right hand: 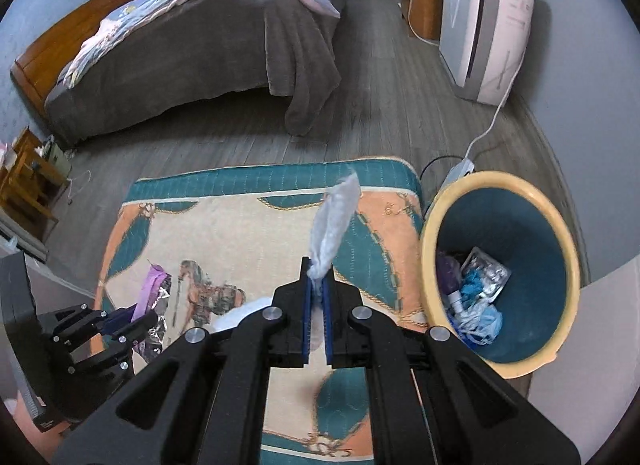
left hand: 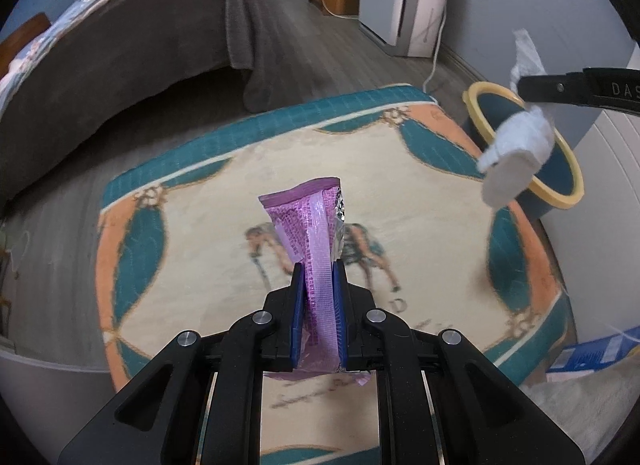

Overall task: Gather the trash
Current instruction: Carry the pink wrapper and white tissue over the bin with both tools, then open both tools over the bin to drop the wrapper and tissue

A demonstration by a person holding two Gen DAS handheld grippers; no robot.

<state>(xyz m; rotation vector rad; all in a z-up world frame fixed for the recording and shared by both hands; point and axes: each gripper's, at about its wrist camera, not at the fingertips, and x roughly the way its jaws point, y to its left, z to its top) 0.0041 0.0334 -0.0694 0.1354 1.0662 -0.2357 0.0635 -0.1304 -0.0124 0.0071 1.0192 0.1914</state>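
Both grippers tip down over the rug [right hand: 248,225], left gripper [left hand: 318,265] pinching a purple wrapper [left hand: 312,225], right gripper [right hand: 318,269] pinching a white tissue [right hand: 334,221].

The bin [right hand: 500,269] stands open-mouthed just beside the rug's [right hand: 248,233] right edge, its rim unblocked, with trash lying only at the bottom. Over the rug the air is free between the left gripper [right hand: 120,319] and right gripper [right hand: 318,285]. A white cable [right hand: 486,127] runs across the floor behind the bin; the bed [right hand: 200,65] stands well apart.
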